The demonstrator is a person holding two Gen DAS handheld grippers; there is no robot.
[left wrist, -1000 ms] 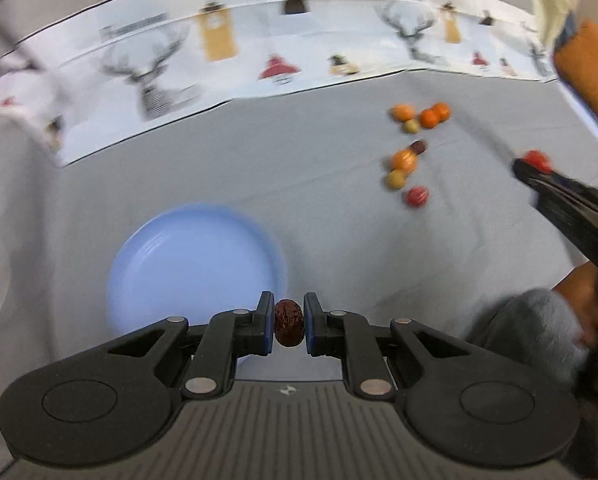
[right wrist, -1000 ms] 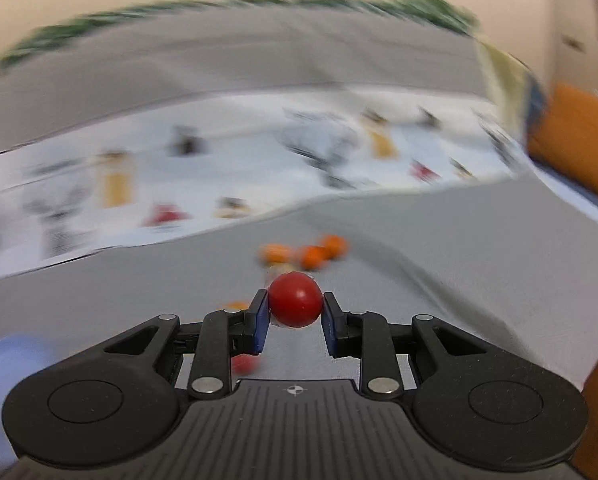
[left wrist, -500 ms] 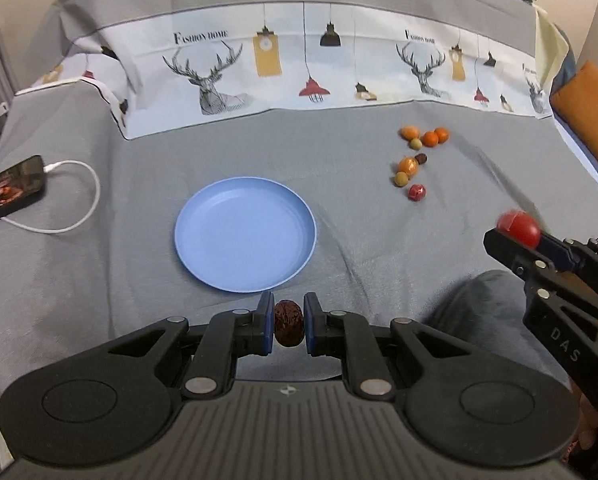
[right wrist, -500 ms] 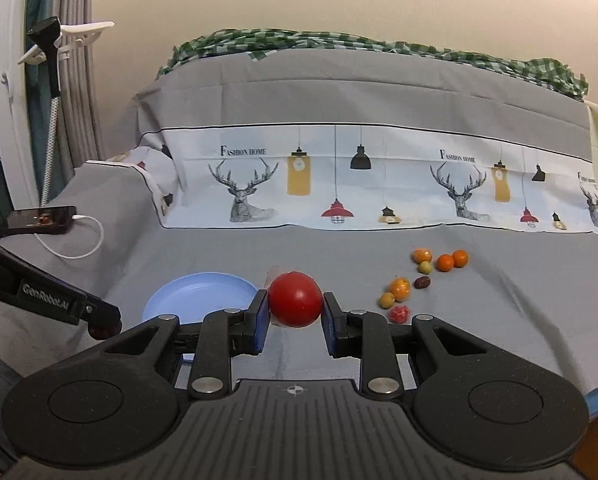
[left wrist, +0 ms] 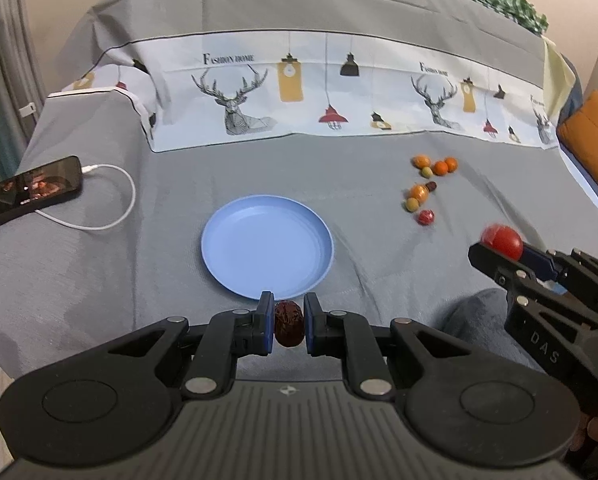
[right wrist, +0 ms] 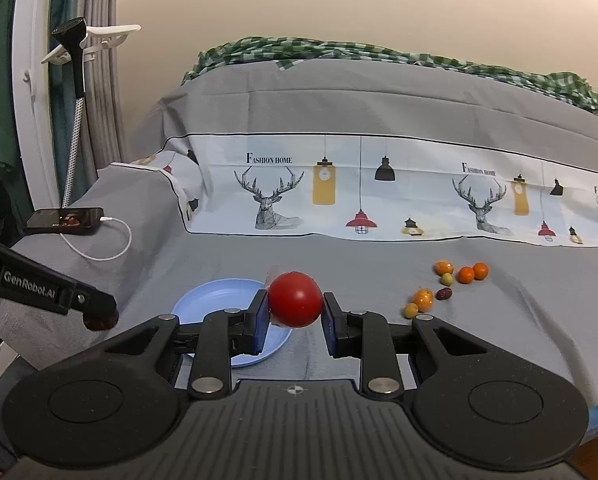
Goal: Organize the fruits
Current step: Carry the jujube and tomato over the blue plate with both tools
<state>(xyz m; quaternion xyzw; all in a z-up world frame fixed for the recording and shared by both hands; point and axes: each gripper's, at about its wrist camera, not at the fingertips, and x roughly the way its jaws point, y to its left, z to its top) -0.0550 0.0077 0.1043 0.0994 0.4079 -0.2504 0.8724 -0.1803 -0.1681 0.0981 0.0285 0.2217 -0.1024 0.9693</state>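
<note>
My left gripper (left wrist: pixel 287 323) pinches a wrinkled brown date (left wrist: pixel 287 322) near the smooth round blue plate (left wrist: pixel 267 245). My right gripper (right wrist: pixel 294 312) clamps a glossy red tomato (right wrist: pixel 295 299). Bedsheet (right wrist: pixel 379 184) print reads "FASHION HOME".

A grey-sheeted bed (left wrist: pixel 171 248) is carrying a blue plate (left wrist: pixel 267 246), a charging phone (left wrist: pixel 29 190) and scattered small fruits (left wrist: pixel 421 192) lying right of the plate.
</note>
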